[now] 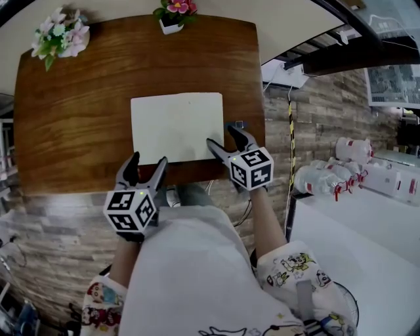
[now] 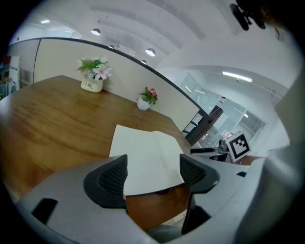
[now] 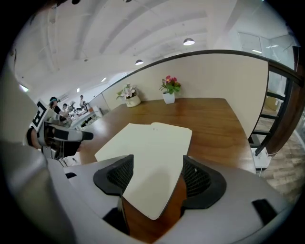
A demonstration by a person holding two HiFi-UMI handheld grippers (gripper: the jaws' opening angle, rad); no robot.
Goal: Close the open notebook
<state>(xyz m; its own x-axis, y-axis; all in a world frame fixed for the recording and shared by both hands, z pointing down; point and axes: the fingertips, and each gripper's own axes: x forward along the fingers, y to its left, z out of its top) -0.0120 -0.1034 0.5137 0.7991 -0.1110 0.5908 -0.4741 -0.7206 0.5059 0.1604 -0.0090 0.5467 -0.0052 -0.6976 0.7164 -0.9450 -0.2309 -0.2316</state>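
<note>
The open notebook [image 1: 177, 126] lies flat on the brown wooden table [image 1: 72, 125], its blank cream pages [image 2: 145, 152] up and a faint centre fold showing. My left gripper [image 1: 146, 168] hovers open at the table's near edge, just off the notebook's near left corner, nothing between its jaws. My right gripper [image 1: 228, 140] is open too, over the notebook's near right corner [image 3: 152, 209]; whether it touches the page is unclear. In the right gripper view the pages [image 3: 152, 152] stretch ahead between the jaws.
A white pot of pink and white flowers [image 1: 60, 36] stands at the table's far left corner, a smaller flower pot [image 1: 174, 13] at the far edge. Right of the table are a dark rail [image 1: 341, 56] and white shelving with bottles [image 1: 354, 170]. My lap is below the near edge.
</note>
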